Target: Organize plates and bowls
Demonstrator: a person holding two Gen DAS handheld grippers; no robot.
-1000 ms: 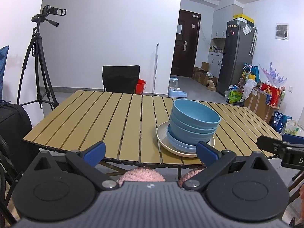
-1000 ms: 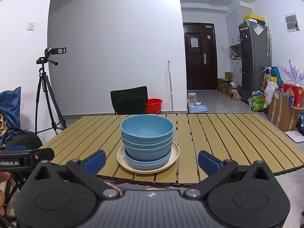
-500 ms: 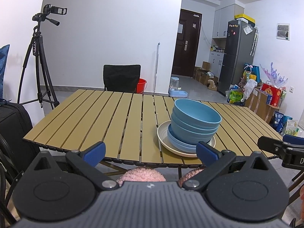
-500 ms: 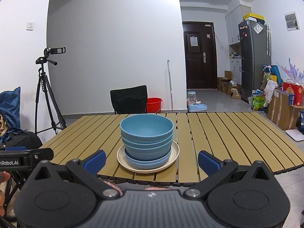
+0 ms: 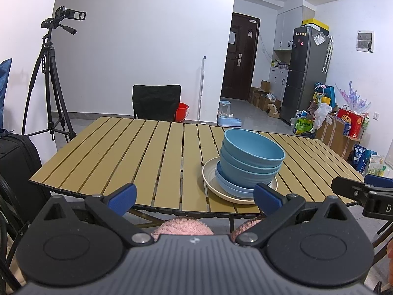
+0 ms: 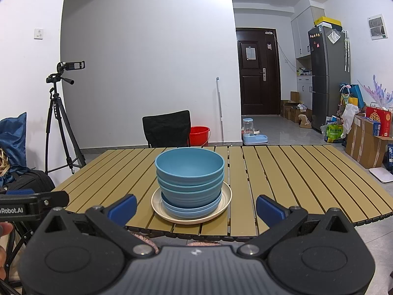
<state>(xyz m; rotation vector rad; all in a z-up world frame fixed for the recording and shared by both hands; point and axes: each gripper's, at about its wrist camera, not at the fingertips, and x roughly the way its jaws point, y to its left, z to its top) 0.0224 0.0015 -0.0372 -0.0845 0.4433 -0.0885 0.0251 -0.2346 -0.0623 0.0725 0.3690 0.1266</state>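
the blue bowls (image 6: 190, 172) sit nested on a cream plate (image 6: 157, 202) near the bench (image 6: 294, 172) front edge; both hand-held grippers, left (image 5: 194, 198) and right (image 6: 195, 207), hang spread and empty. a one-sided grab could tip the stack off.

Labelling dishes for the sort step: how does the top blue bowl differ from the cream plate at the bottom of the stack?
The top blue bowl is deep with steep walls; the cream plate is shallow and nearly flat. The bowl is blue, the plate off-white. The plate is wider, its rim showing all round the stack. The bowl sits highest, nested in other bowls; the plate rests on the slatted table. Both are round, upright and empty-looking.
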